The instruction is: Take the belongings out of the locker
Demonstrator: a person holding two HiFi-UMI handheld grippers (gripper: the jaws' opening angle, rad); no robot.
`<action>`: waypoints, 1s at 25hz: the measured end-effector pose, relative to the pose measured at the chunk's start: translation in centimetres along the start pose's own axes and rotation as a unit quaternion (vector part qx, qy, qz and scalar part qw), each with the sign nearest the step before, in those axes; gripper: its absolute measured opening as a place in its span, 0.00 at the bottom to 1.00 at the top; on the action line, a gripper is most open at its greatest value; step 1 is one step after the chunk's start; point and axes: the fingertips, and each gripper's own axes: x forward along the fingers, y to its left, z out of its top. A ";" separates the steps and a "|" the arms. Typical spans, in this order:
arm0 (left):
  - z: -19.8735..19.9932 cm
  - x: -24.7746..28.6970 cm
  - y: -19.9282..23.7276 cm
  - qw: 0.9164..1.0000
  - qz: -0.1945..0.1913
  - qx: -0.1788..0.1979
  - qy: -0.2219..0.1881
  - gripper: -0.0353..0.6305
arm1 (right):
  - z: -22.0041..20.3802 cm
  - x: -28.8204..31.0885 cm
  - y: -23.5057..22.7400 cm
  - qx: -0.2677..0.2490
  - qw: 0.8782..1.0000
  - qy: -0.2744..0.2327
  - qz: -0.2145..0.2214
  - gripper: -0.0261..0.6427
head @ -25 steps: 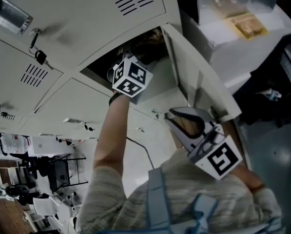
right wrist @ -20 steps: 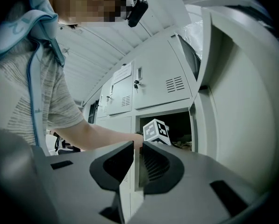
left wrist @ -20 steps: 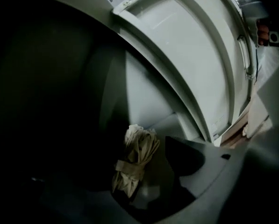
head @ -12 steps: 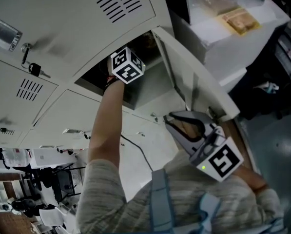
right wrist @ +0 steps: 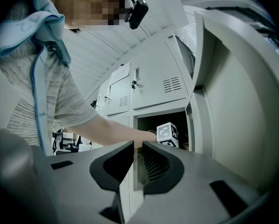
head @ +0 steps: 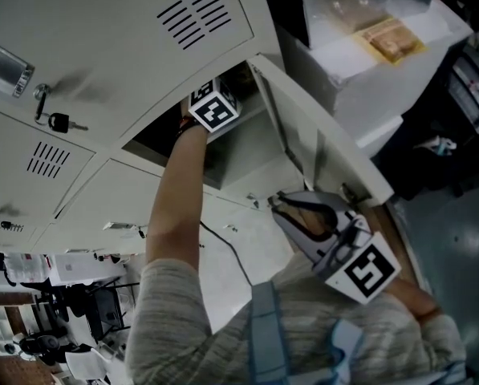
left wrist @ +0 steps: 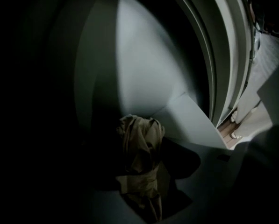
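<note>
While the left claw is reached deep into the open locker, a crumpled tan bundle is seen on the locker floor, straight ahead of that claw. Its jaws are largely lost in the dark. They are set wide and have just been closing, with the bundle lying in line between them, and no press on it can be made out. The right claw is held level outside, near the swung-open door, its jaws drawn to a narrow slit with nothing in it. A key is seen in the lock of a shut locker further left in the head view.
</note>
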 end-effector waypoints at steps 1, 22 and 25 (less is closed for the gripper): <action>-0.1 0.1 -0.1 1.000 0.004 -0.009 -0.005 0.45 | 0.0 0.0 -0.1 0.001 1.000 -0.001 -0.001 0.09; 1.2 -5.1 -3.5 0.985 0.113 -0.101 -0.082 0.37 | 0.3 -0.3 0.3 -0.001 1.000 -0.004 0.012 0.09; 1.6 -6.5 -3.4 0.976 0.145 -0.121 -0.108 0.37 | 0.2 -0.2 0.5 0.001 1.000 -0.002 0.015 0.09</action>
